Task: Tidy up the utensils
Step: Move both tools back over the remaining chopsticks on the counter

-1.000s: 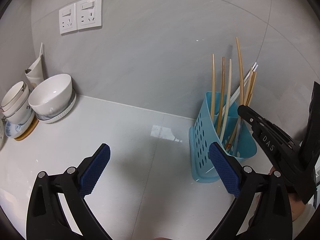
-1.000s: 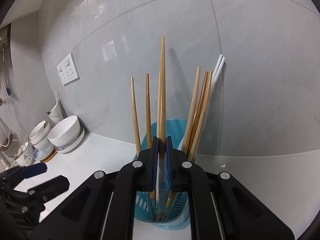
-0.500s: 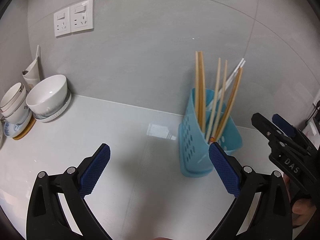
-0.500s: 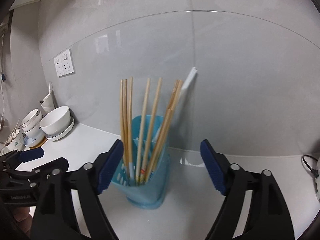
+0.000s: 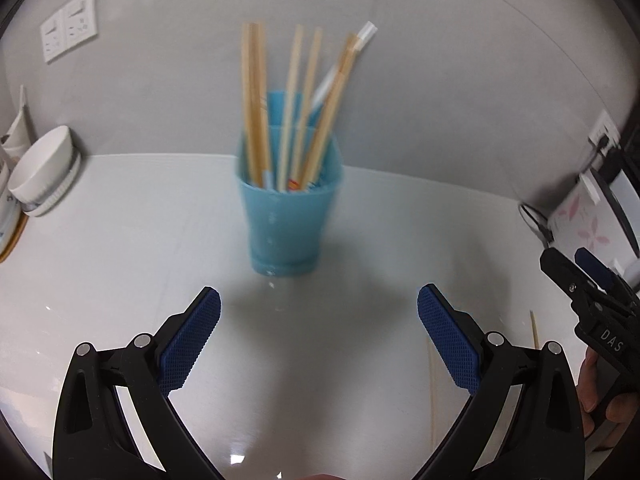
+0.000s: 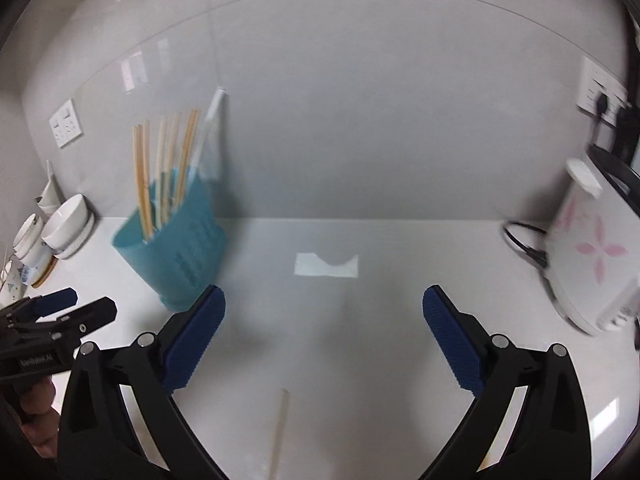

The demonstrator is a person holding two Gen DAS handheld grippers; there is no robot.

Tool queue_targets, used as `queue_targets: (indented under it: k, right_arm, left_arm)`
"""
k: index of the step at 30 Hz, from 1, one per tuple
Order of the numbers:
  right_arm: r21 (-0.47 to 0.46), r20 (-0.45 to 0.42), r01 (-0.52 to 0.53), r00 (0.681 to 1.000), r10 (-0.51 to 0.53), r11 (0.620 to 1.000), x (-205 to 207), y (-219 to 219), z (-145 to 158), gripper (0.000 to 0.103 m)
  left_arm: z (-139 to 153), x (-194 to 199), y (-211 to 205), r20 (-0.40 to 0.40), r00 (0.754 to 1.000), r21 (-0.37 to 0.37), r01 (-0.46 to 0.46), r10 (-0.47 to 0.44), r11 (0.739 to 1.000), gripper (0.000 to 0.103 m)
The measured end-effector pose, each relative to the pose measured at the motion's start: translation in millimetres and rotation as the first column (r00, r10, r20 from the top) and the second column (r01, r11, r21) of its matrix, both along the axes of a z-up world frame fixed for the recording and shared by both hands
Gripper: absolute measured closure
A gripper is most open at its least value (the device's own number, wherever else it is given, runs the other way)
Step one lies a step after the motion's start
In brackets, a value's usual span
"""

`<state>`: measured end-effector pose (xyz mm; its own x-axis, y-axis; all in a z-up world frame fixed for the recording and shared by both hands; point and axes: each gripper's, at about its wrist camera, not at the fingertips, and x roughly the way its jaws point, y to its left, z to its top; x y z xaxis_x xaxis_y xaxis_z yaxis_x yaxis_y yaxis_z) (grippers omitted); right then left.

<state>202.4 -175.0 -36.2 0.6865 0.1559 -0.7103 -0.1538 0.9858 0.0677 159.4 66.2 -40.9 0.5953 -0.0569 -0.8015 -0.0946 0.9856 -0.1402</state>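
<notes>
Above the desk (image 5: 120,264), left hand-held gripper (image 5: 319,340) spread wide, pads bare, touching nothing. Right hand-held gripper (image 6: 324,344) likewise spread wide, gripping nothing. Blue utensil holder (image 5: 289,220) upright near the desk's rear edge, filled with chopsticks (image 5: 256,104). Single chopstick (image 6: 279,432) flat on the desk near its front edge, between the right pads.

Home kitchen: tiled wall (image 6: 360,100), bowls (image 5: 40,172), chopsticks (image 5: 256,100).
</notes>
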Motion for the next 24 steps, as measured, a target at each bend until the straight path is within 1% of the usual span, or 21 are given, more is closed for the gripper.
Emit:
queue_targets:
  k: [5, 10, 13, 18, 22, 24]
  right_arm:
    - [-0.039, -0.102, 0.086, 0.991, -0.090, 0.996, -22.8, -60.5, -28.7, 0.008]
    - [-0.069, -0.189, 0.129, 0.972, -0.140, 0.989, -41.5, -100.2, -50.7, 0.008]
    - [-0.091, -0.238, 0.137, 0.959, -0.155, 0.986, -52.7, -114.7, -63.0, 0.008]
    - [-0.124, -0.324, 0.134, 0.931, -0.168, 0.983, -65.5, -126.6, -84.2, 0.010]
    - [-0.128, -0.361, 0.136, 0.916, -0.174, 0.982, -73.5, -130.4, -93.7, 0.010]
    - [-0.139, -0.369, 0.133, 0.912, -0.176, 0.981, -74.7, -129.2, -96.5, 0.013]
  left_arm:
    - [-14.9, -5.1, -45.0, -0.049, 0.997, 0.026, 0.057, -0.055, 0.998, 0.006]
    - [-38.2, -11.2, -75.8, -0.119, 0.989, 0.030, 0.088, -0.084, 0.996, 0.006]
    - [-55.1, -15.5, -84.5, -0.166, 0.982, 0.036, 0.093, -0.086, 0.995, 0.006]
    - [-80.8, -25.5, -99.9, -0.242, 0.965, 0.026, 0.114, -0.105, 0.993, 0.006]
    - [-98.4, -32.6, -110.3, -0.289, 0.951, 0.023, 0.123, -0.111, 0.992, 0.006]
    - [-104.4, -35.4, -114.3, -0.306, 0.945, 0.023, 0.124, -0.111, 0.992, 0.006]
